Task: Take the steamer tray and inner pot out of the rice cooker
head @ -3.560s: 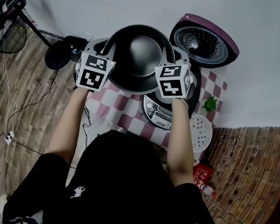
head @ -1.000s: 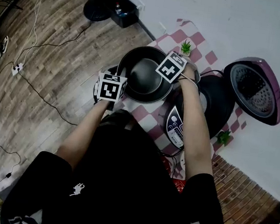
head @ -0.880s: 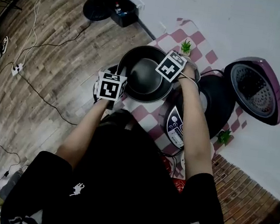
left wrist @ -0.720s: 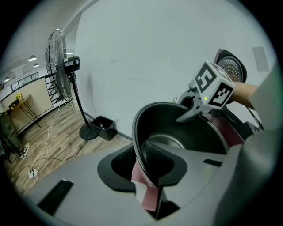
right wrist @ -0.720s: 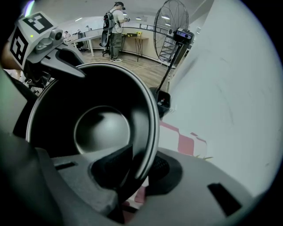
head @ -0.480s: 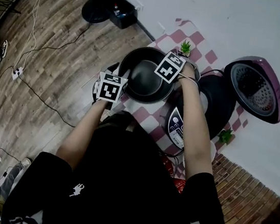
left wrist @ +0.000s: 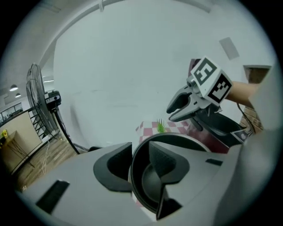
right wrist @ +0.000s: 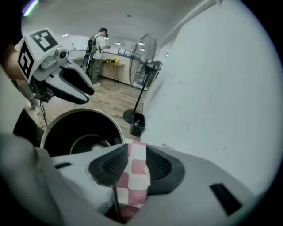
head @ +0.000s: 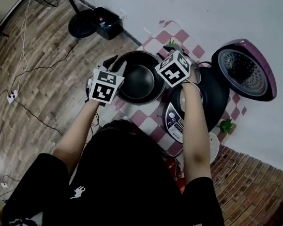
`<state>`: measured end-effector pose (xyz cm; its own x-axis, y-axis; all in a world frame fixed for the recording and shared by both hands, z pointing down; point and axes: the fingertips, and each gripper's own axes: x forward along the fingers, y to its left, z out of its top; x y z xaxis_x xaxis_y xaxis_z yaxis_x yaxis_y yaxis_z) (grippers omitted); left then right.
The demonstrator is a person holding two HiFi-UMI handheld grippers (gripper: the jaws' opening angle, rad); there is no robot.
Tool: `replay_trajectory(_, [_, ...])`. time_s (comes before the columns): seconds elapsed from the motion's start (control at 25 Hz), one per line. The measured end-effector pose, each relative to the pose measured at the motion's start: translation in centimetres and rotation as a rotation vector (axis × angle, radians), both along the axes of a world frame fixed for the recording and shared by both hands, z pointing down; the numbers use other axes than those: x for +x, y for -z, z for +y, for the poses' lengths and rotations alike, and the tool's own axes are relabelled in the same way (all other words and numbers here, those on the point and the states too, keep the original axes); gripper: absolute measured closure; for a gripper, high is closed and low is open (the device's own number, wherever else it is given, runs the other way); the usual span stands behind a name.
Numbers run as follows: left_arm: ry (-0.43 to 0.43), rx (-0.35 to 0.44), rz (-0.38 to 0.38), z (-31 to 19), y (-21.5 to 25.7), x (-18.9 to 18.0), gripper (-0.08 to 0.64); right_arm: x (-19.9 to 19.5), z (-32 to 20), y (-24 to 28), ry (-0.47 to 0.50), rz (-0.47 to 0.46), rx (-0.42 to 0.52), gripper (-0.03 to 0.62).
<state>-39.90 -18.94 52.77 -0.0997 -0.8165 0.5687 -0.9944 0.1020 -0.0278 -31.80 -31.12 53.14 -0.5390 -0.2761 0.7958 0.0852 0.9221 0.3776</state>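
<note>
The black inner pot (head: pixel 138 78) stands upright on the checkered cloth (head: pixel 148 118), left of the rice cooker body (head: pixel 213 94), whose purple lid (head: pixel 244 69) is up. My left gripper (head: pixel 110 61) hovers above the pot's near-left rim, clear of it. Its jaws are closing; the rim (left wrist: pixel 177 140) shows only below the gap of the left gripper (left wrist: pixel 140 150). My right gripper (head: pixel 169 51) hangs above the far-right rim. The jaws of the right gripper (right wrist: pixel 137 152) are closing too, with only cloth beneath. A white steamer tray (head: pixel 213 146) lies right of the cooker.
A fan stand (head: pixel 83 23) and a black box (head: pixel 107 19) sit on the wooden floor to the left, with cables trailing. A small green plant (head: pixel 227 126) stands by the cooker. The white wall runs behind the table. A person (right wrist: pixel 99 48) stands far off.
Both grippers have come off the pot's rim and risen, their jaws now apart. The pot stays on the cloth where it was set down.
</note>
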Motion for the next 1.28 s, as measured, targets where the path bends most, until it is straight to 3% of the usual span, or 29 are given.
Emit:
replay_trajectory(0.2, [-0.055, 0.073, -0.034, -2.0, 3.6, 0.6, 0.492, 1.4, -0.4, 5.3, -0.121, -0.197, -0.019, 0.585])
replay_trajectory(0.52, [-0.195, 0.186, -0.011, -4.9, 7.5, 4.2, 0.557, 7.7, 0.8, 10.1, -0.341, -0.468, -0.092, 0.591])
replay_trajectory(0.68, [-0.276, 0.209, 0.009, -5.7, 8.1, 7.1, 0.557, 11.8, 1.6, 11.2, -0.434, -0.537, -0.068, 0.591])
replay_trajectory(0.88, [-0.385, 0.259, 0.012, -6.1, 9.3, 11.4, 0.557, 17.6, 3.1, 13.8, -0.578, -0.716, -0.061, 0.591])
replay_trajectory(1.28, [-0.499, 0.322, 0.025, -3.0, 10.9, 20.0, 0.557, 31.4, 8.6, 15.1, -0.82, -0.949, -0.017, 0.591])
